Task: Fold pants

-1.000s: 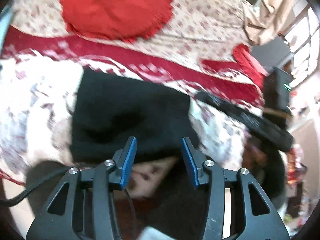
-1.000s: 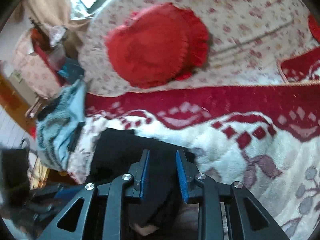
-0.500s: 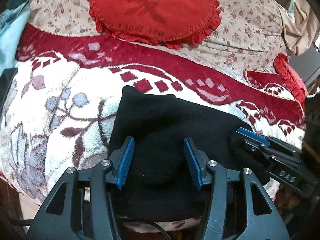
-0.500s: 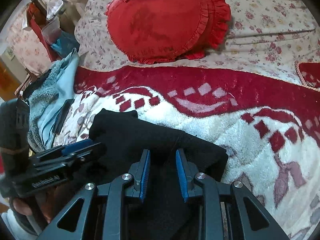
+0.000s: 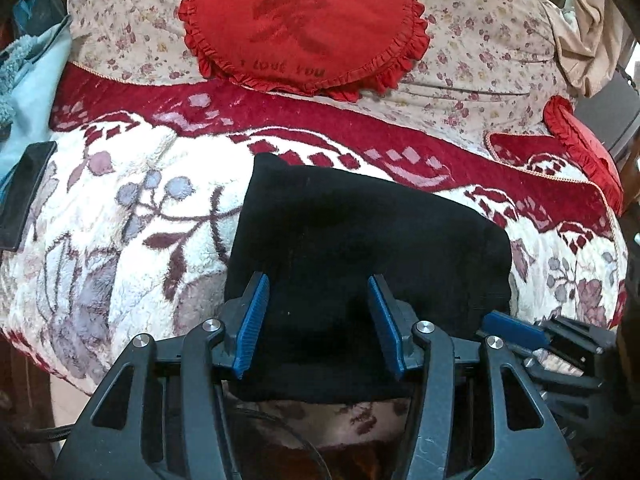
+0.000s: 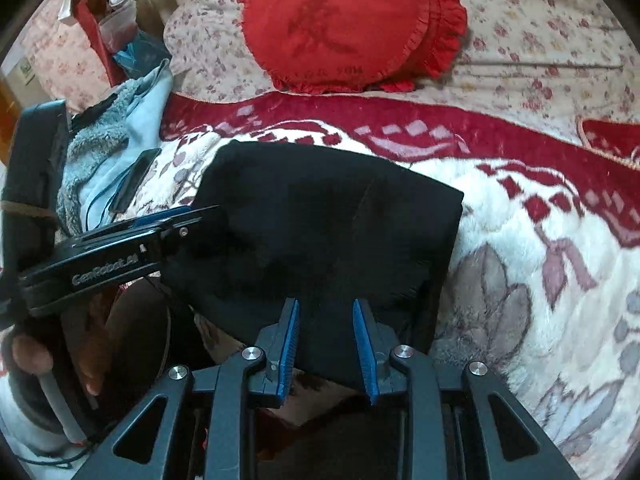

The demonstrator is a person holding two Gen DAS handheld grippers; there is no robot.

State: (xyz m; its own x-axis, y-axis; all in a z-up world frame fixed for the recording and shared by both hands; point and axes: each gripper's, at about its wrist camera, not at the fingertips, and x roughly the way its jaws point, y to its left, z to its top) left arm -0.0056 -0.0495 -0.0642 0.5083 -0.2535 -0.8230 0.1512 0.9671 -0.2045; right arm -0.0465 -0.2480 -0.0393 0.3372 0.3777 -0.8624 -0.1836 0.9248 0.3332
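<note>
**Folded black pants lying on the bed, both tongs spread above the near edge**

While the left wrist camera is looking forward along its fingers, the left tongs (image 5: 318, 322) are standing spread wide, pinching nothing, with the blue pads hanging over the near edge of the black pants (image 5: 360, 240). The pants are lying as a compact folded block on the white and red flowered blanket (image 5: 120, 208) covering the bed, their near edge drooping over the blanket's front. Beyond them a round red frilled cushion (image 5: 304, 24) is resting on a floral sheet (image 5: 480, 60). At the lower right the right tongs (image 5: 516, 330) are showing from the side, just beside the pants' right corner. A dark flat phone (image 5: 24, 196) is lying at the left edge.

In the right wrist view, the right tongs (image 6: 326, 344) are also standing spread, narrower than the left, gripping nothing, their tips over the pants' (image 6: 328, 232) near edge. The left tongs (image 6: 176, 216) are reaching in from the left, their tips against the pants' left side. A light blue fleece garment (image 6: 108, 148) is bunching beside the blanket (image 6: 540, 280), and the cushion (image 6: 344, 28) is sitting farther back.
</note>
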